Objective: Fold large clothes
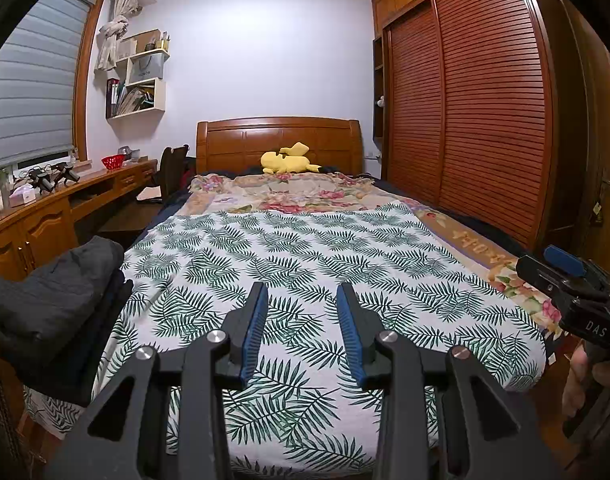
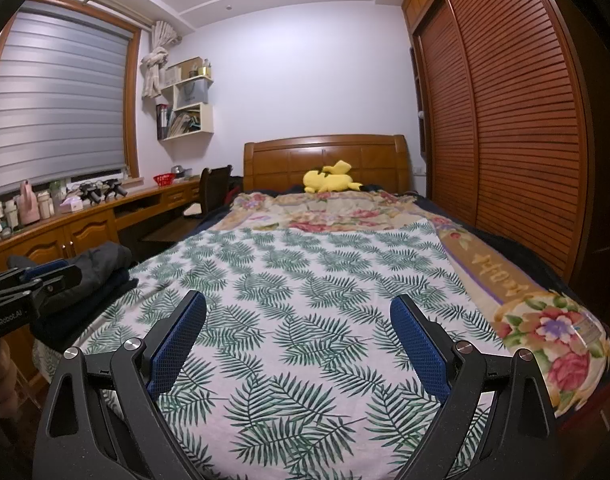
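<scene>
From the left wrist view, the left gripper point(image 1: 303, 300) hovers above the near end of the bed, its blue-padded jaws partly apart with nothing between them. Beneath it a large white cloth printed with green fern leaves point(image 1: 305, 264) lies spread flat over a floral bedspread point(image 1: 289, 192). A folded pile of dark grey clothes point(image 1: 53, 292) sits at the bed's left edge.

From the right wrist view, the right gripper point(image 2: 299, 312) has its jaws spread wide and empty above the same fern cloth point(image 2: 305, 280). A yellow plush toy point(image 2: 333, 178) rests by the wooden headboard point(image 2: 325, 156).
</scene>
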Tool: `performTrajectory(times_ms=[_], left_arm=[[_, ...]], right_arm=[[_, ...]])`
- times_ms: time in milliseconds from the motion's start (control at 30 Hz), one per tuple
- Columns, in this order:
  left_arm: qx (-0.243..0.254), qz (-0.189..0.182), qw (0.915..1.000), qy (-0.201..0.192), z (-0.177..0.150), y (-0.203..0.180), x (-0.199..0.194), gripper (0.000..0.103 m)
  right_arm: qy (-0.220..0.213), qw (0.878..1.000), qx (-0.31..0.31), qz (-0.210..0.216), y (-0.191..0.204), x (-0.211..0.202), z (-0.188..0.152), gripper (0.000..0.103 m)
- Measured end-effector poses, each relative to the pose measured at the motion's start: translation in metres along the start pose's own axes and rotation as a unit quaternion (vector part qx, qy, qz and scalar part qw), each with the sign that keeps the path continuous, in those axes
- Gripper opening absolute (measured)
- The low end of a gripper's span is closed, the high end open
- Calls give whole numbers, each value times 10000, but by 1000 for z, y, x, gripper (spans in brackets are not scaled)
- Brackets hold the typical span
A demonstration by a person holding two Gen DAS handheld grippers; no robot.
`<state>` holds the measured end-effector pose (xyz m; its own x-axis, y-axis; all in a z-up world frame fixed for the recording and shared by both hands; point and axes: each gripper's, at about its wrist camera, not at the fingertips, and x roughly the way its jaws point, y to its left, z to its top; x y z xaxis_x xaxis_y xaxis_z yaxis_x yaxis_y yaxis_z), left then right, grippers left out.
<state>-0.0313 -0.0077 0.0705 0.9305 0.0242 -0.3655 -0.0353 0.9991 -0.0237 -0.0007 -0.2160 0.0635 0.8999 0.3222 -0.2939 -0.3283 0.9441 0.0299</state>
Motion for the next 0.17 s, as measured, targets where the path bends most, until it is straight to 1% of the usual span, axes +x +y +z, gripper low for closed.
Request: performTrajectory(times_ms=[167], left_arm=[[2, 5, 10000, -6, 1, -1, -1, 35]], right_arm=[[-24, 10000, -3, 7, -2, 0, 3, 95]])
